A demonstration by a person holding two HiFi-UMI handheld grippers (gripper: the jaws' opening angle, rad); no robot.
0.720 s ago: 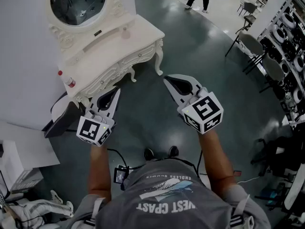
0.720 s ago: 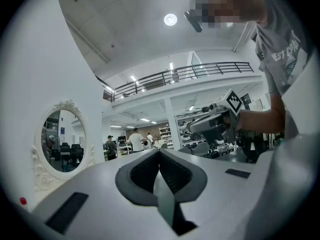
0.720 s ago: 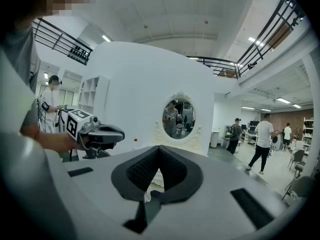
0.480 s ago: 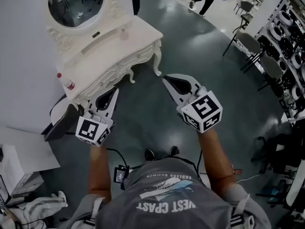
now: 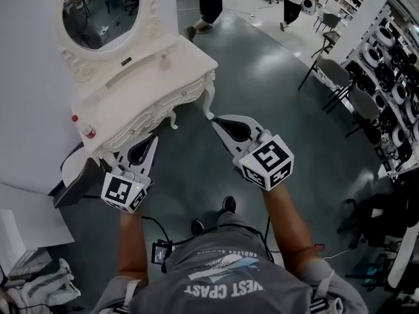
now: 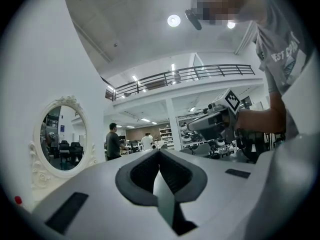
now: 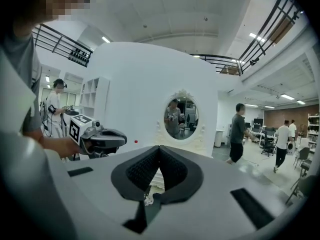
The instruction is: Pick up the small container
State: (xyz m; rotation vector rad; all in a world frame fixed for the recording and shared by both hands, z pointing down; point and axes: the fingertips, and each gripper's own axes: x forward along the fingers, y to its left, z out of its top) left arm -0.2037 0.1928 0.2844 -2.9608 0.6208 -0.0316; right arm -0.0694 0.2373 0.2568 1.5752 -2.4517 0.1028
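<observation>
A small white bottle with a red cap (image 5: 81,128) stands at the left end of the white vanity table (image 5: 141,77); only its cap (image 7: 135,141) shows in the right gripper view. A second small pale item (image 5: 163,59) sits on the tabletop below the oval mirror (image 5: 99,10). My left gripper (image 5: 152,140) hovers just in front of the table's front edge, right of the bottle, jaws shut and empty (image 6: 159,152). My right gripper (image 5: 220,120) hangs over the floor near the table's right leg, also shut on nothing (image 7: 159,149).
A dark flat object (image 5: 82,175) lies on the floor beside the table's left end. Folding chairs (image 5: 330,70) and shelves of white gear (image 5: 393,77) line the right side. People (image 5: 211,2) walk across the floor behind the table.
The view has shifted nearer to the vanity; the table and both grippers sit lower and further left in the frame. A person has walked in at the top. Both jaws stay shut.
</observation>
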